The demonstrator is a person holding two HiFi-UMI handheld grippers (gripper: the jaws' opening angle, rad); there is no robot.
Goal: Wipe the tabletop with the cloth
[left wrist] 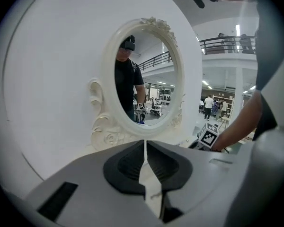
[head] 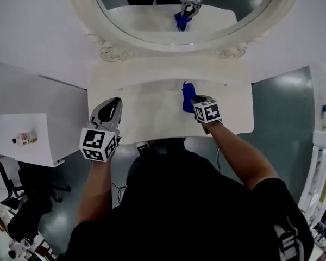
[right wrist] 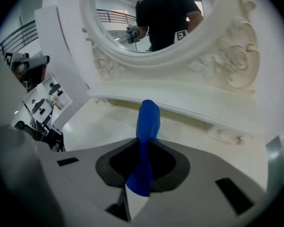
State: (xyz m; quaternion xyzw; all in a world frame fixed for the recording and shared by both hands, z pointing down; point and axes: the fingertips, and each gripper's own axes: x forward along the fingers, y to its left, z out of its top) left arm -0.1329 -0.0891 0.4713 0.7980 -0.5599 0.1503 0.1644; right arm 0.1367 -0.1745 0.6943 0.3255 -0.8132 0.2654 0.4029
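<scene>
A blue cloth [head: 188,95] is pinched in my right gripper [head: 192,100], which hovers over the middle of the cream tabletop [head: 152,118]. In the right gripper view the cloth [right wrist: 146,122] sticks up from between the shut jaws of the right gripper [right wrist: 143,148], bunched into a narrow roll. My left gripper [head: 112,109] sits at the tabletop's left front corner. Its jaws meet with nothing between them in the left gripper view, where the left gripper [left wrist: 146,150] points at the mirror.
An oval mirror [head: 185,10] in an ornate white frame stands at the back of the table, against a white wall. A white side cabinet [head: 27,137] with a small bottle [head: 26,139] is to the left. Grey floor surrounds the table.
</scene>
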